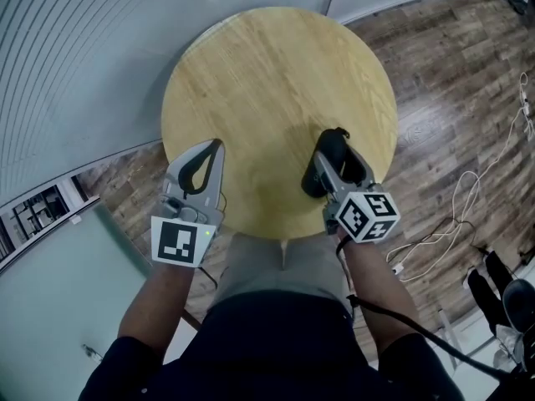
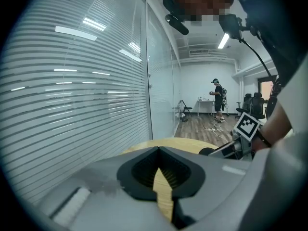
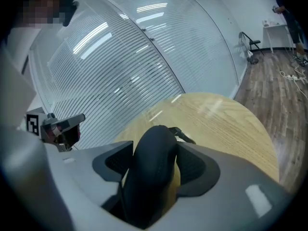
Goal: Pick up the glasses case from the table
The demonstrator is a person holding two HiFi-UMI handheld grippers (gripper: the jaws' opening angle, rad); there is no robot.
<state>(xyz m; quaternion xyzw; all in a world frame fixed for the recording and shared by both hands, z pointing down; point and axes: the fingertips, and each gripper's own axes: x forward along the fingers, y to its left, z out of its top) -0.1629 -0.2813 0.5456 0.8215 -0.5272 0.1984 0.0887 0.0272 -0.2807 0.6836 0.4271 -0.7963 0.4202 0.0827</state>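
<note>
1. Head view: the black glasses case is over the 4 o'clock part of the round wooden table; I cannot tell if it rests there.
2. Right gripper: its 2 jaws stand wide, clamped on the case's sides.
3. Left gripper, at the table's 8 o'clock edge: jaws closed tip to tip, holding nothing.

No words, brands or numbers can be read.
The only signs are coded squares without letters: a black-and-white square marker on the cube of the left gripper, and a second marker of the same kind on the cube of the right gripper.
</note>
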